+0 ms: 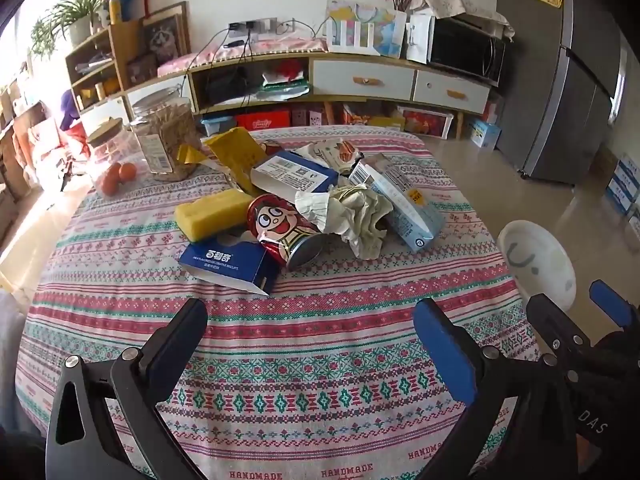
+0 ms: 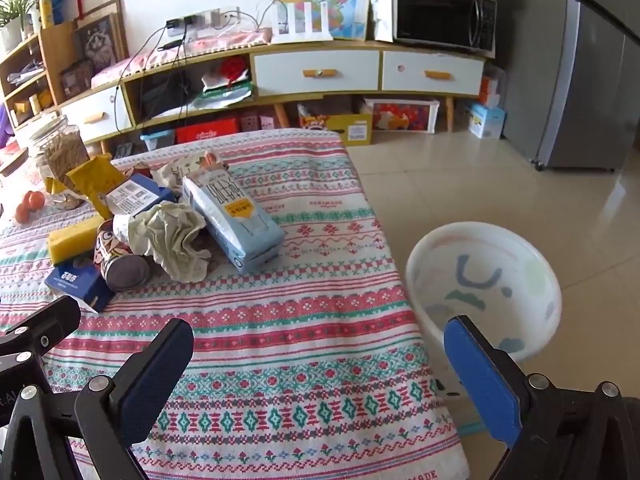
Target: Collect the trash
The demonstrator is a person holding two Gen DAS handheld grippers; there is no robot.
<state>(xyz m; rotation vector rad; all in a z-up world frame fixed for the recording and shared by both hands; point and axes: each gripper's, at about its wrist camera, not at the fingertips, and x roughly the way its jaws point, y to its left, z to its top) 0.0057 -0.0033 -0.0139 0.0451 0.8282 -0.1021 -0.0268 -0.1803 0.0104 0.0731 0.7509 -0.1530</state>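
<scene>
A pile of trash lies mid-table: a red cartoon can point(image 1: 286, 230) on its side, crumpled paper point(image 1: 352, 212), a light blue milk carton point(image 1: 404, 200), a small blue biscuit box point(image 1: 226, 264), a bigger blue box point(image 1: 294, 172), a yellow sponge point(image 1: 212, 214) and yellow wrapper point(image 1: 236, 154). In the right wrist view I see the can point(image 2: 120, 260), paper point(image 2: 172, 236) and carton point(image 2: 236, 220). A white basin point(image 2: 484, 284) stands on the floor right of the table. My left gripper point(image 1: 310, 320) is open and empty, short of the pile. My right gripper point(image 2: 318, 340) is open and empty over the table's right edge.
The table has a patterned cloth point(image 1: 304, 360). Two glass jars point(image 1: 168, 136) and oranges point(image 1: 118, 174) stand at the far left. A long cabinet point(image 1: 360, 80) with a microwave lines the wall, and a grey fridge point(image 1: 576, 80) is at the right. Tiled floor point(image 2: 480, 184) lies beyond the basin.
</scene>
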